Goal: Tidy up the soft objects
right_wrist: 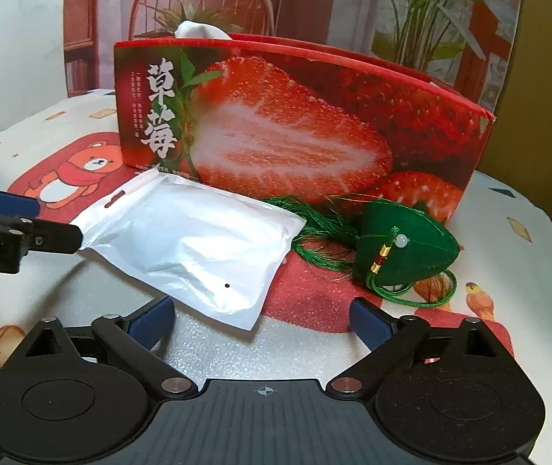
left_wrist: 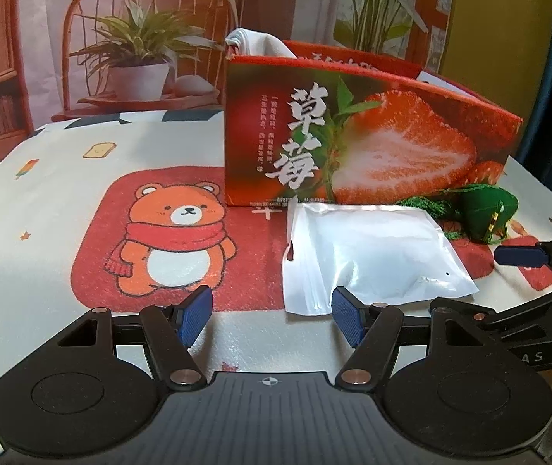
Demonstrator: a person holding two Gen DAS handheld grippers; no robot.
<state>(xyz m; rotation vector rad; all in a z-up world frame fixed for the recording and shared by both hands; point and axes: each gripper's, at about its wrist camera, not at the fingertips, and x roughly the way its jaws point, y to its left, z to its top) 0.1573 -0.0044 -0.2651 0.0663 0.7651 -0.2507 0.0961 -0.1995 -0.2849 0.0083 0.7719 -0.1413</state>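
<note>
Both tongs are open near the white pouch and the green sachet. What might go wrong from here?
1. The white pouch lies flat and glossy; the right tongs may slide off it.
2. The green sachet trails loose tassel threads under the pouch's edge, so lifting either could drag the other.
3. The strawberry box stands close behind; a push could shift it.

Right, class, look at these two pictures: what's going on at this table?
A person holds a two-finger gripper in each hand over a table with a cartoon bear cloth. Both the left gripper and the right gripper are open and hold nothing. A white plastic pouch and a green tasselled sachet lie on the cloth in front of a strawberry box, which already has some white fabric poking out of its top. Neither loose item is in the box yet.
</note>
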